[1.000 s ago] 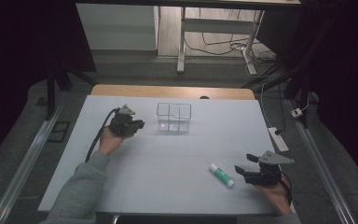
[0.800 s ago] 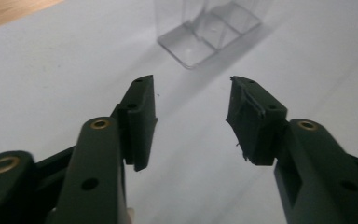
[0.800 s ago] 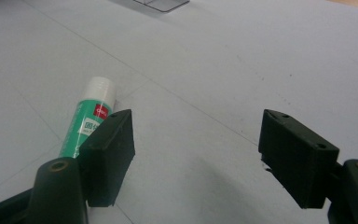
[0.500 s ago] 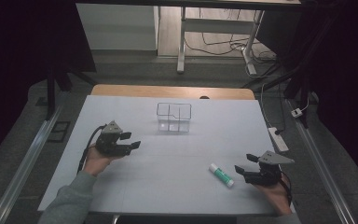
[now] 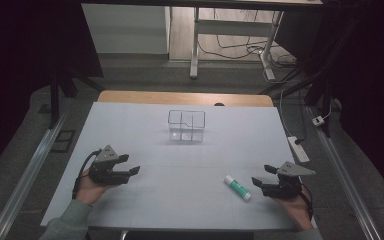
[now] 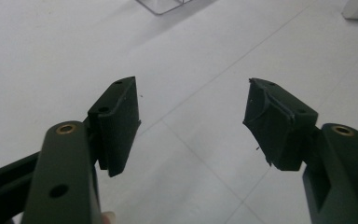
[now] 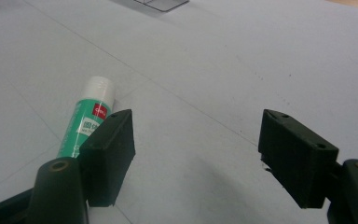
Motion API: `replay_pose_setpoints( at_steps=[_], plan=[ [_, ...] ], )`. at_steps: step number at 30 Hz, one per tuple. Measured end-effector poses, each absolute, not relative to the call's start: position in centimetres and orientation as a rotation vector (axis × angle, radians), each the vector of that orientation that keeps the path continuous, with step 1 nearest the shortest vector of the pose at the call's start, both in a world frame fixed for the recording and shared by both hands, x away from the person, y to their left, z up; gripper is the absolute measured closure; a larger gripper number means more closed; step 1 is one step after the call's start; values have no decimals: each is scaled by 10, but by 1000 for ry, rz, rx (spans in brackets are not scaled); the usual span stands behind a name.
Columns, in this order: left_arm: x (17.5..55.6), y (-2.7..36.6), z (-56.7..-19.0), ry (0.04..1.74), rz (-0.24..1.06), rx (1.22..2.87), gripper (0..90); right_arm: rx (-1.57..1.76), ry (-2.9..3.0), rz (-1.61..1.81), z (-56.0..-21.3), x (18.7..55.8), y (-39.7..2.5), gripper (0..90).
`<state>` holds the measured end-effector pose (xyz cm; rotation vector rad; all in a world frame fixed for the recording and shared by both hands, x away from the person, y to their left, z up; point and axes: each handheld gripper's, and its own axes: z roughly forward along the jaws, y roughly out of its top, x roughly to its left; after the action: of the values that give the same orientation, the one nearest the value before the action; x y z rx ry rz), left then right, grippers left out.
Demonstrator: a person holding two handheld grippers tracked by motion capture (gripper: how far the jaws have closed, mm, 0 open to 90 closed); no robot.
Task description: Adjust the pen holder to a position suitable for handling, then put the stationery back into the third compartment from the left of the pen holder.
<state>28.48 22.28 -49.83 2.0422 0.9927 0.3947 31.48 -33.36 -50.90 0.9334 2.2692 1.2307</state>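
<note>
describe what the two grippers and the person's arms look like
Both grippers, left and right, are black, each topped by a grey three-cornered plate. Their fingers are thick, blocky black pads on arms with brass-ringed holes. A black cable trails from the left one. The left arm wears a grey-green sleeve.

glue stick (image 5: 237,187): green body, white cap
grippers: black jaws
table (image 5: 130,130): white
box (image 5: 186,125): clear

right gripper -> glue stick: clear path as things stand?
Probably yes. The right gripper is open, the glue stick lies flat on the table just beside its jaws, and nothing sits between them.
</note>
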Motion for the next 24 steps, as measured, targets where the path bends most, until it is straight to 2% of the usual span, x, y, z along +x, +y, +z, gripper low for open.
replay_pose_setpoints(
  at_steps=[24],
  plan=[
    [282,228,-507,998,409,2055,328,910,2275,1213,-507,314,-331,273]
  ],
)
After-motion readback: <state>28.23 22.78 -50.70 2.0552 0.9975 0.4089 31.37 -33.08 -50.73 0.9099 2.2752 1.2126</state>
